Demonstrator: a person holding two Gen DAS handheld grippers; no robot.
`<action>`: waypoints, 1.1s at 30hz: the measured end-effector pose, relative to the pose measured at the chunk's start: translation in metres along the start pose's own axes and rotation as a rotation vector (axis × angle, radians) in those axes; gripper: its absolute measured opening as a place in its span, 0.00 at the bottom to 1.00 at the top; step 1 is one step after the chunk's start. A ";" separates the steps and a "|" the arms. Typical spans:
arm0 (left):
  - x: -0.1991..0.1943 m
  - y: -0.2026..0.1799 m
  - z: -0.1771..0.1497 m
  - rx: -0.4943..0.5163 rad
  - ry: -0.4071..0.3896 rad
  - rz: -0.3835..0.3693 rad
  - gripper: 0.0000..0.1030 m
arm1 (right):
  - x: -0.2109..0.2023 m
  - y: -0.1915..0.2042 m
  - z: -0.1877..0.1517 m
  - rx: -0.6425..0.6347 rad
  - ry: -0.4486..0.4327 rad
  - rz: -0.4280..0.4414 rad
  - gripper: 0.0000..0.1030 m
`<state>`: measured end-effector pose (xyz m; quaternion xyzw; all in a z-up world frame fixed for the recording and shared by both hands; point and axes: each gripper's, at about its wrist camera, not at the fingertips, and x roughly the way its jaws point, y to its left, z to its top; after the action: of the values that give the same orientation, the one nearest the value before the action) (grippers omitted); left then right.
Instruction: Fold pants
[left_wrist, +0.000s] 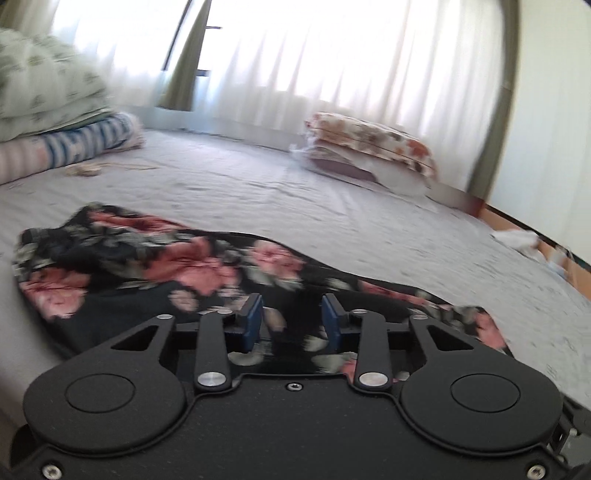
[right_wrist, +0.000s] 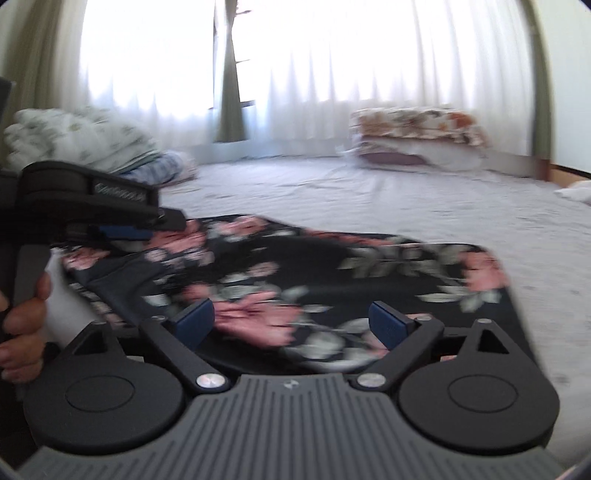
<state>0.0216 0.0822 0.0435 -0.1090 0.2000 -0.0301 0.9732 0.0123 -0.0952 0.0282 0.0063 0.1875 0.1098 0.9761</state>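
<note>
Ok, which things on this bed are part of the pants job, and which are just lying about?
Part of the job:
- floral pants, folded on the sheet
- left gripper, jaws apart over the cloth
- right gripper, jaws wide, nothing pinched

Lying about:
- floral pillow
- piled bedding
- curtains
- bed sheet

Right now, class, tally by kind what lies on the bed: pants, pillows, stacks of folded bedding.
Floral pants: 1
Floral pillow: 1
Stack of folded bedding: 1
Total: 3
</note>
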 end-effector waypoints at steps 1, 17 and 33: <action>0.003 -0.010 -0.002 0.027 0.010 -0.020 0.31 | -0.002 -0.008 -0.001 0.011 -0.009 -0.036 0.94; 0.025 -0.039 -0.051 0.147 0.186 0.045 0.22 | -0.020 -0.102 -0.029 0.157 0.089 -0.316 0.82; 0.095 -0.158 0.016 0.237 0.305 -0.391 0.16 | 0.013 -0.092 -0.032 0.075 0.036 -0.334 0.37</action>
<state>0.1129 -0.0778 0.0570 -0.0254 0.3147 -0.2568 0.9134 0.0319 -0.1829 -0.0108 0.0097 0.2072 -0.0607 0.9764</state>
